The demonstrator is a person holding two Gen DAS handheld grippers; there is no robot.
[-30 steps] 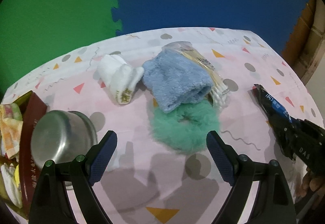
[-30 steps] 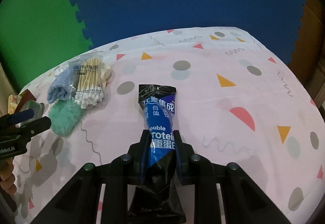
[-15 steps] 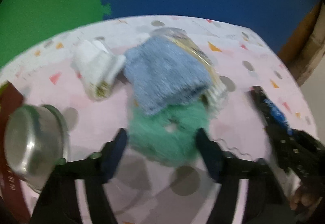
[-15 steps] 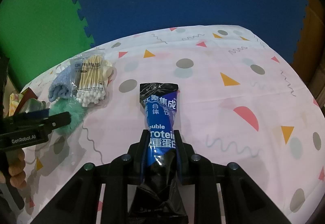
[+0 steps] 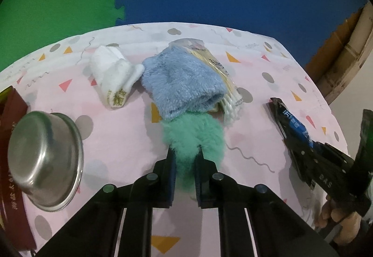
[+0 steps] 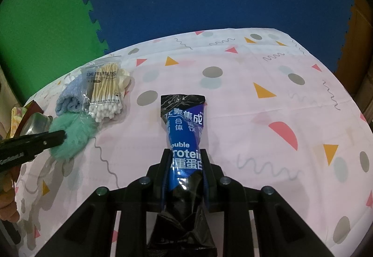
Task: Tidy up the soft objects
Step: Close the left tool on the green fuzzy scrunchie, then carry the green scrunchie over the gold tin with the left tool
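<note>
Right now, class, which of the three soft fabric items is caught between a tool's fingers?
The green fluffy scrunchie, pinched as the left tool is closing. The blue towel and white sock lie free behind it.

Even, fairly bright indoor light from above, soft grey shadows on the patterned tablecloth (image 5: 116, 131) under the gripper arms, dull sheen on the steel bowl (image 5: 44, 161), both views sharp, strong fisheye bending, black vignette in the corners
</note>
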